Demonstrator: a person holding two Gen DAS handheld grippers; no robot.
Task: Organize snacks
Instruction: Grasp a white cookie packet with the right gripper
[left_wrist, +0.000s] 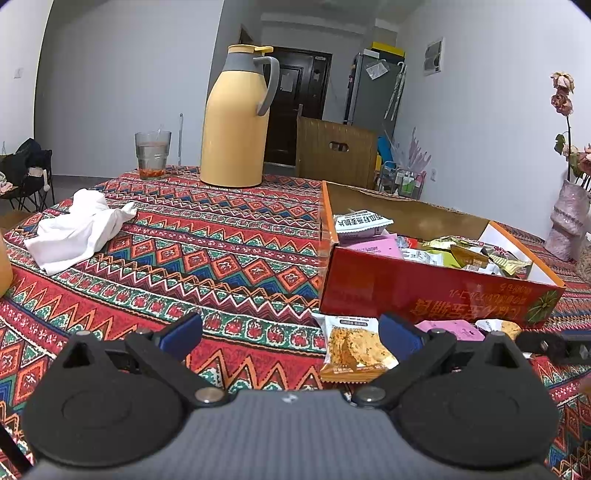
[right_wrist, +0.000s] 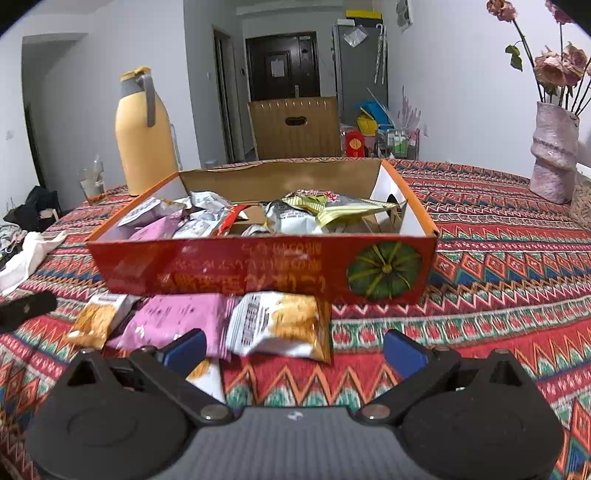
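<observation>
Several packets already lie in the red cardboard box (right_wrist: 258, 266) on the patterned tablecloth (left_wrist: 184, 251), but at least three wait outside against its near wall: a cracker packet (right_wrist: 280, 325), a pink packet (right_wrist: 177, 321) and a smaller orange packet (right_wrist: 98, 319), so the sorting looks roughly half done. Both the left gripper (left_wrist: 291, 332) and the right gripper (right_wrist: 293, 347) hang spread wide and hold nothing. Only the right view shows all three loose packets together and the pumpkin print on the box; the left view alone shows the crumpled white cloth (left_wrist: 74, 229) clearly
</observation>
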